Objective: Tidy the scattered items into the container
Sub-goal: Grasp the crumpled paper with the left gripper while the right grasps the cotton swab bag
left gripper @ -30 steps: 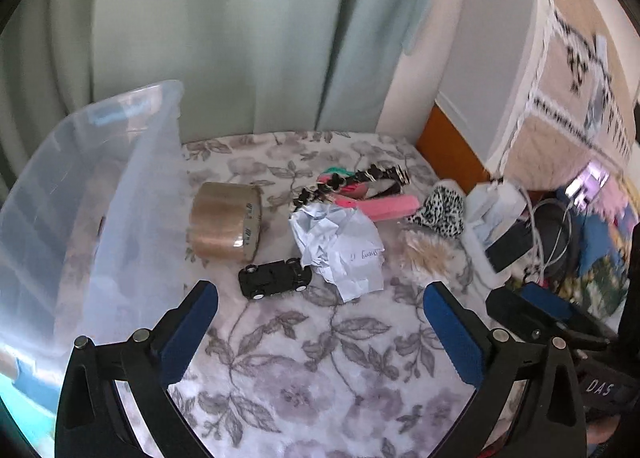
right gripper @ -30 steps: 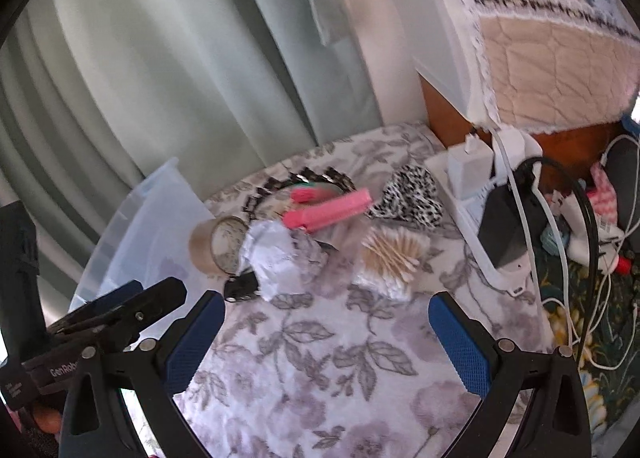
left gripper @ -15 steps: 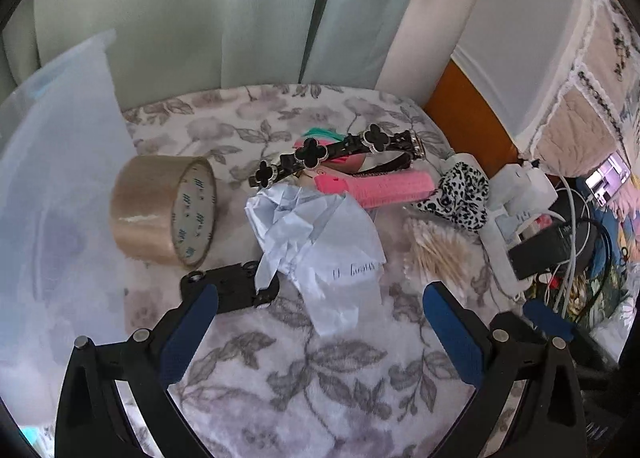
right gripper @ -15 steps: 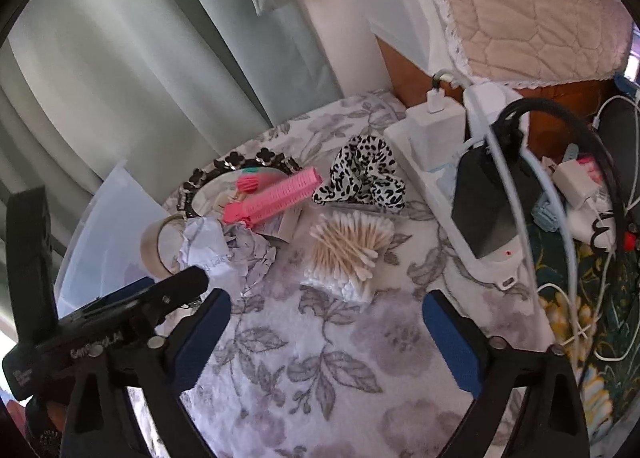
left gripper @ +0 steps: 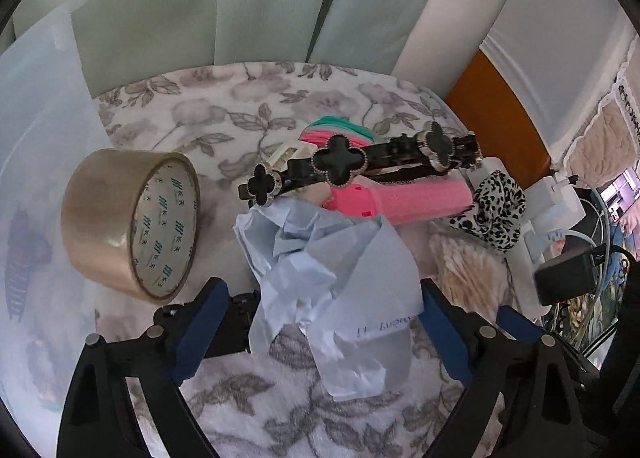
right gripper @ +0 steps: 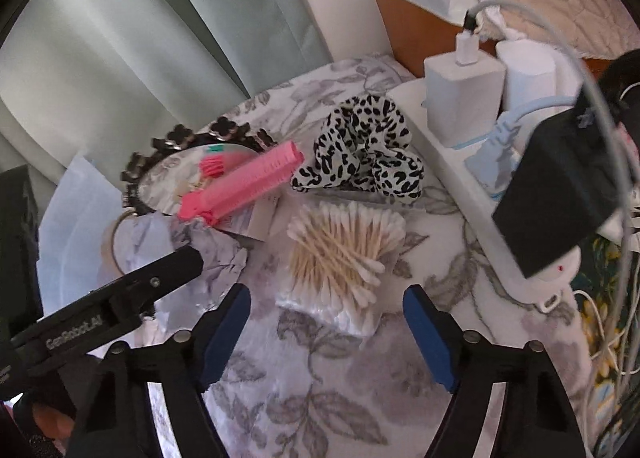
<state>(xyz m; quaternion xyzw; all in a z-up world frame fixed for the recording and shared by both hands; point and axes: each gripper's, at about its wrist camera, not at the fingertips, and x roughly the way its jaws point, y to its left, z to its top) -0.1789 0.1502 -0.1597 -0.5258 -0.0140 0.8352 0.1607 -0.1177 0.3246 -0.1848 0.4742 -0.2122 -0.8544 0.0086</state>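
Crumpled pale-blue paper (left gripper: 320, 258) lies on the floral cloth between the pads of my left gripper (left gripper: 324, 326). Its jaws are closing, with a gap still showing at the left pad. A black toy car (left gripper: 236, 322) is half hidden behind the left finger. A tape roll (left gripper: 128, 222) stands on edge at left. A black clover headband (left gripper: 352, 166) and a pink clip (left gripper: 400, 200) lie beyond the paper. My right gripper (right gripper: 328, 338) is closing around a pack of cotton swabs (right gripper: 344, 242) without touching it. The clear plastic container (left gripper: 36, 138) stands at far left.
A leopard scrunchie (right gripper: 360, 150) lies behind the swabs. A white power strip (right gripper: 460, 162) with a white charger (right gripper: 464, 98), a black adapter (right gripper: 560, 194) and cables runs along the right. Curtains hang behind. The left gripper's body (right gripper: 120, 298) sits close beside my right one.
Both grippers have come down and forward, the left onto the crumpled paper and the right onto the cotton swabs. Both pairs of jaws have narrowed.
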